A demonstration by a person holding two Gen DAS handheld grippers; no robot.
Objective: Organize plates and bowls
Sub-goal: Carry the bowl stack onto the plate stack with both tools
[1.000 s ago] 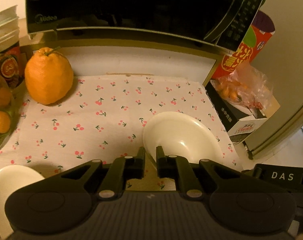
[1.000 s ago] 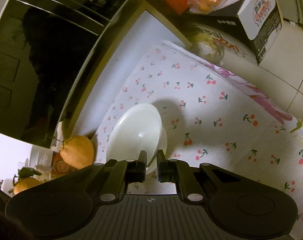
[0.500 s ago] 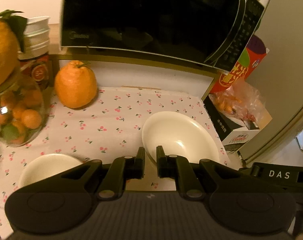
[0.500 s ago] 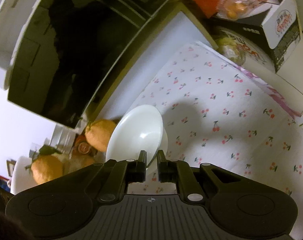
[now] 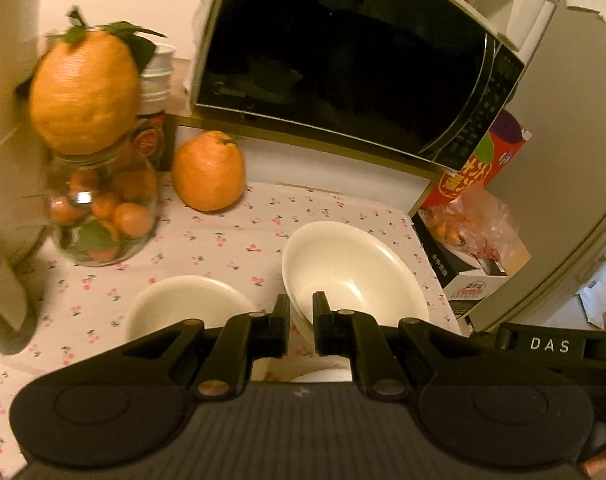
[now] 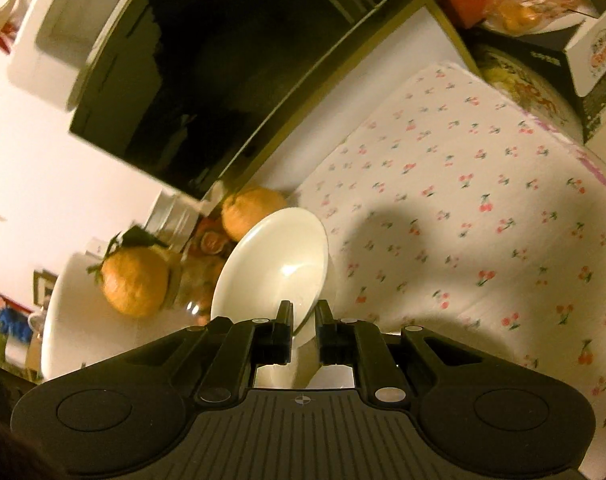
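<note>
My left gripper (image 5: 301,312) is shut on the near rim of a white bowl (image 5: 355,268) and holds it above the cherry-print cloth (image 5: 231,236). A second white bowl (image 5: 187,304) sits on the cloth to the left of it. My right gripper (image 6: 303,320) is shut on the rim of another white bowl (image 6: 275,264), held tilted in the air above the cloth (image 6: 483,220).
A black microwave (image 5: 343,56) stands behind the cloth. A large orange (image 5: 209,170) lies at the back. A glass jar of small oranges (image 5: 103,208) with a big orange on top stands at the left. Boxes and a bag of fruit (image 5: 475,232) are at the right.
Both grippers have lifted and pulled back with their bowls. The left view now shows the jar and the second bowl more fully. The right bowl sits higher over the cloth.
</note>
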